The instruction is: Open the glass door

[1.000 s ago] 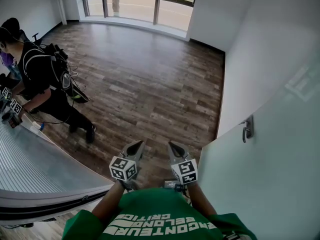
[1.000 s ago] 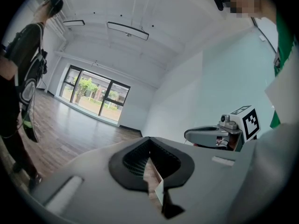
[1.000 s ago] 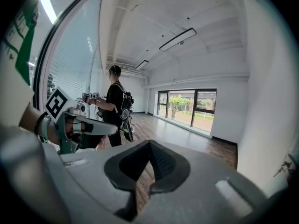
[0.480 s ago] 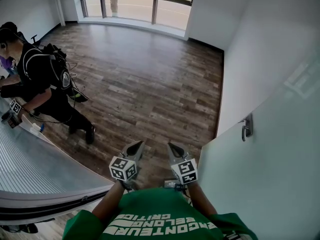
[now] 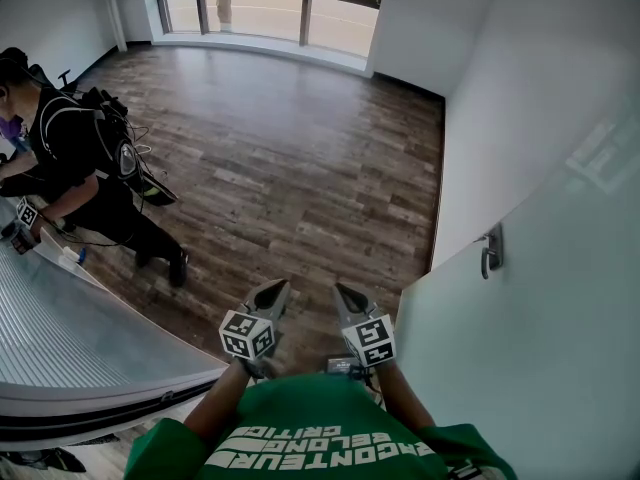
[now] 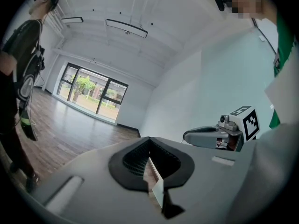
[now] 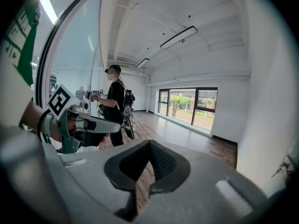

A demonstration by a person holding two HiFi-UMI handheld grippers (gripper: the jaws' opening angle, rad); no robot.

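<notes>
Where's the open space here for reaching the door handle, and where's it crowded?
Bare wood floor runs from the windows to the glass door; nothing stands between the right gripper and the handle. Crowded: left, by the person in black.

The person wears a green short-sleeved T-shirt (image 5: pixel 320 423) printed with white block lettering across the chest. The left tool (image 5: pixel 272 290) and the right tool (image 5: pixel 346 293) are grey moulded plastic tapering to points. Each bears a white cube with black square markers (image 5: pixel 247 336) and is lined with black ribbed pads (image 6: pixel 135 158).
</notes>
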